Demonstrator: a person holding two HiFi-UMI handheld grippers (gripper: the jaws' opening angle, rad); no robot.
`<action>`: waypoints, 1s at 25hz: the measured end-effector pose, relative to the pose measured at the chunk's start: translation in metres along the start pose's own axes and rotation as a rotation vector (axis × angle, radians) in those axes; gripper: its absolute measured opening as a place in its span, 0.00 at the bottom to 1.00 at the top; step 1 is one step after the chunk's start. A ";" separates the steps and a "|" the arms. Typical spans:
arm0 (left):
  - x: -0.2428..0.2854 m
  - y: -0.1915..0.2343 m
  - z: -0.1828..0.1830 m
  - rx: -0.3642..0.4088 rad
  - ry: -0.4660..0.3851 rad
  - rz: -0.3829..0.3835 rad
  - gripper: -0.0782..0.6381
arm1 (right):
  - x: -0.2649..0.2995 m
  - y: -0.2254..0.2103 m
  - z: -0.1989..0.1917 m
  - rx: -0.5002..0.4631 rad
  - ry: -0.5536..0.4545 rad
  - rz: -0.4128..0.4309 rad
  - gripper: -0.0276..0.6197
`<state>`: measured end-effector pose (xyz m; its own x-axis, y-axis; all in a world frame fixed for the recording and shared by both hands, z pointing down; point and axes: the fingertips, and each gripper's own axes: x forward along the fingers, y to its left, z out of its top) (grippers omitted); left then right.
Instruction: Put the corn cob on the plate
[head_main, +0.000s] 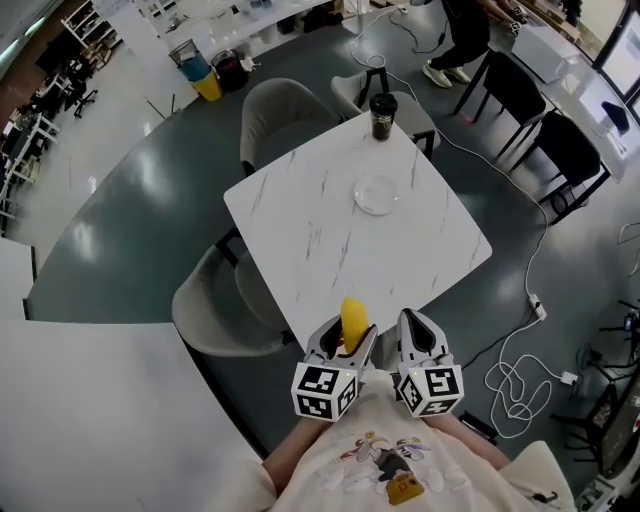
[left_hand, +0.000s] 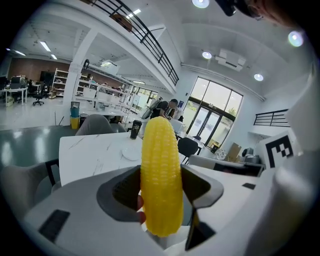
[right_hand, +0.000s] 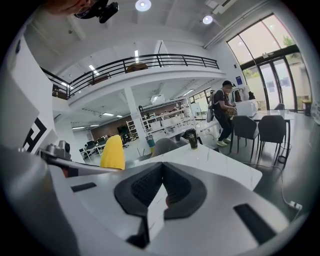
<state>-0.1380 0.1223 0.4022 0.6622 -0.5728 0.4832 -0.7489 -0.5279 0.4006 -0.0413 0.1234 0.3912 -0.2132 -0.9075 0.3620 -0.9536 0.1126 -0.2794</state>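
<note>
Two grippers noted, side by side at the near edge of the white marble-look table (head_main: 300, 230), marker cubes toward the operator.

1. Left gripper (head_main: 346, 337): jaws clamped on the corn cob (head_main: 352, 318). Left gripper view confirms both dark pads press the cob's flanks approx. mid-length. Cob stands upright, yellow tip up, lower end below the pads.
2. Right gripper (head_main: 421, 337): jaws together, nothing betw. them (right gripper view shows the pads meeting at the tips, table surface visible beyond). Sits just beside the left unit, not touching the cob.
3. Plate (head_main: 377, 194): small, pale, round; lies flat on the far half of the table, bare. Well apart from the cob and both grippers.
4. Cup (head_main: 383, 115): dark, lidded, upright near the far corner of the table, beyond the plate, not touching it.
5. Surroundings: grey chairs (head_main: 280, 115) at the far-left and near-left sides of the table; white cable (head_main: 515, 385) runs across the floor at right; a person (head_main: 465, 35) stands in the bkgd. by other desks.
</note>
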 end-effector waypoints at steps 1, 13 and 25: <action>0.005 0.001 0.004 -0.005 -0.001 0.003 0.45 | 0.005 -0.002 0.004 -0.005 0.000 0.005 0.05; 0.087 0.019 0.050 -0.046 0.027 0.050 0.45 | 0.082 -0.049 0.041 -0.013 0.043 0.058 0.05; 0.181 0.050 0.081 -0.095 0.095 0.140 0.45 | 0.159 -0.100 0.054 -0.069 0.097 0.115 0.05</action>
<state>-0.0540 -0.0585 0.4469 0.5497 -0.5721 0.6087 -0.8353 -0.3831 0.3943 0.0323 -0.0540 0.4284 -0.3378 -0.8441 0.4164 -0.9334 0.2435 -0.2635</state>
